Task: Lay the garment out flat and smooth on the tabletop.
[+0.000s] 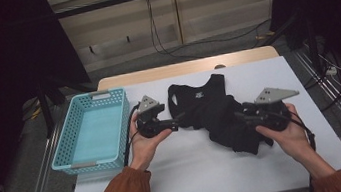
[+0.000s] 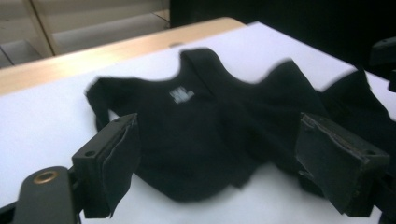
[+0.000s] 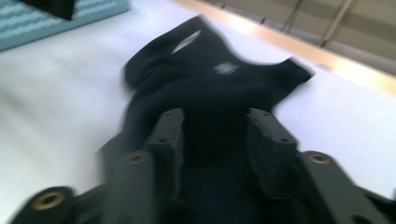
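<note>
Right gripper (image 1: 240, 114) first, nearest to the cloth: its fingers (image 3: 168, 133) are spread part way, and dark fabric lies between and under them. I cannot tell whether they touch it yet; they are not pinching it. The view along them is blurred.

The black tank top (image 1: 214, 112) lies crumpled on the white table (image 1: 189, 169), a little right of centre. Its bunched lower end sits toward me, just at my right hand (image 1: 285, 133). Its straps and neckline point away, toward the far wooden edge. So the long axis runs roughly near-to-far, tilted so the far end leans left.

Left gripper (image 1: 178, 122): fingers (image 2: 112, 163) spread wide, nothing between them but the sight of the garment's body ahead. They sit just beside the left edge of the cloth, near the strap side, apart from it.

Judgement: the right hand is the nearer one to the hem end, the left to the shoulder end. Both point inward at the garment from opposite sides, so a grab at each end looks like the move.

Farther left, well apart: the blue basket (image 1: 65, 151), holding nothing.
</note>
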